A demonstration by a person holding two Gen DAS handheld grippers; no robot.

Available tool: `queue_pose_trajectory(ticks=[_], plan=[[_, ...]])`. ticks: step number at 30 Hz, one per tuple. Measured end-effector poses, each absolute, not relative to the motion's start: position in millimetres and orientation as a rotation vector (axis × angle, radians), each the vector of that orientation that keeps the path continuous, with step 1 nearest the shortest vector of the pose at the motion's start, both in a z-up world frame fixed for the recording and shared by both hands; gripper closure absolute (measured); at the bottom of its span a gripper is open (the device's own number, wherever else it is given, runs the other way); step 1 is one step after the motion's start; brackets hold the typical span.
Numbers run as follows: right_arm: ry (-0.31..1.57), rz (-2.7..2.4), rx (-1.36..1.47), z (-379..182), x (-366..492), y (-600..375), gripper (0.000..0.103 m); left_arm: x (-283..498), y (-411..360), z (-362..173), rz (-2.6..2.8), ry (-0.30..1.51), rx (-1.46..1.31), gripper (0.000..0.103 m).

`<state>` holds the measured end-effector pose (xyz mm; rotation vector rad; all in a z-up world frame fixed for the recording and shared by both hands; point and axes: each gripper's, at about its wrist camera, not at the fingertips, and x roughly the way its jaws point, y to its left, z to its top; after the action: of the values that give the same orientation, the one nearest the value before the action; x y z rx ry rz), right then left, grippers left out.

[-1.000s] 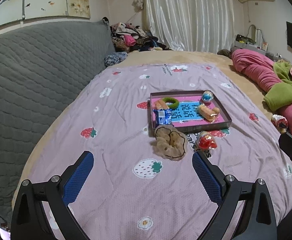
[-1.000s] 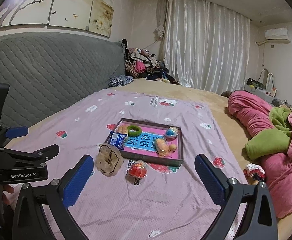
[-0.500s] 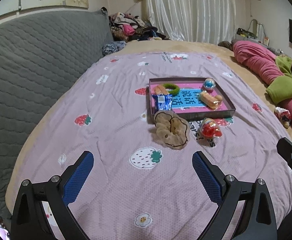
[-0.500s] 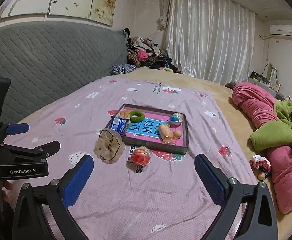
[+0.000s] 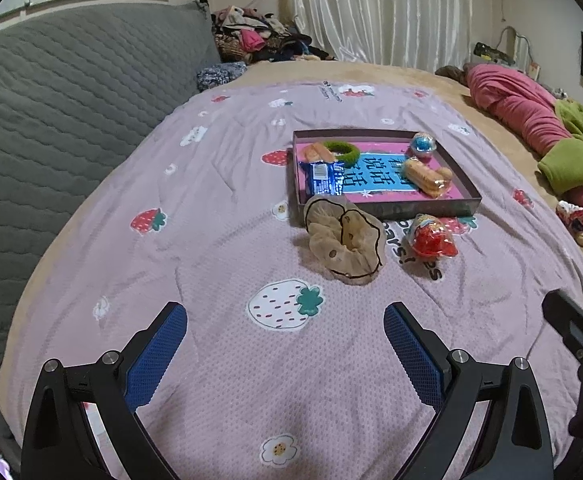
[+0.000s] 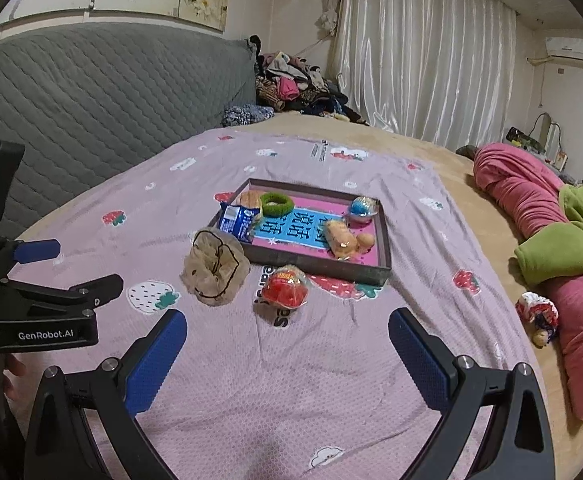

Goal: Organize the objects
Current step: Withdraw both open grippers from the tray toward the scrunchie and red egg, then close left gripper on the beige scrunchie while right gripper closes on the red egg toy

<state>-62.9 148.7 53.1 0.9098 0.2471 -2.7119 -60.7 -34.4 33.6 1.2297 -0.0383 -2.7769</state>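
Note:
A shallow dark tray (image 5: 387,213) (image 6: 319,266) with a pink and blue bottom lies on the pink bedspread. It holds a blue snack packet (image 5: 325,178), a green hair ring (image 5: 341,150), a wrapped bun (image 5: 425,176) and a small blue ball (image 5: 423,144). A tan scrunchie (image 5: 345,238) (image 6: 215,266) and a red wrapped snack (image 5: 431,236) (image 6: 285,286) lie on the bed just in front of the tray. My left gripper (image 5: 285,336) is open and empty, short of the scrunchie. My right gripper (image 6: 287,340) is open and empty, short of the red snack.
A grey quilted headboard (image 5: 51,120) runs along the left. A rolled pink and green blanket (image 6: 547,220) lies at the right with a small toy (image 6: 537,312) beside it. Clothes (image 6: 291,84) are piled at the far corner by the curtains.
Both grippers have moved forward and lower toward the tray; the scrunchie and red snack now look closer. Both stay open.

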Motion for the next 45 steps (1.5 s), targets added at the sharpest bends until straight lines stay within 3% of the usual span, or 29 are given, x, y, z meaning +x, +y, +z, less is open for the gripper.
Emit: queue_pose_trajectory(ticks=[15,45], plan=[[0.302,-2.657,0.997,13.4,-106.3,132.5,0.001,-118.4,-46.9,1.2,-2.747,0.026,1.329,0.004],[0.235,-2.64,1.151,-48.8,-189.1,131.5,0.001,-198.5,-49.3,-50.6,-2.755,0.103,1.433,0.004]])
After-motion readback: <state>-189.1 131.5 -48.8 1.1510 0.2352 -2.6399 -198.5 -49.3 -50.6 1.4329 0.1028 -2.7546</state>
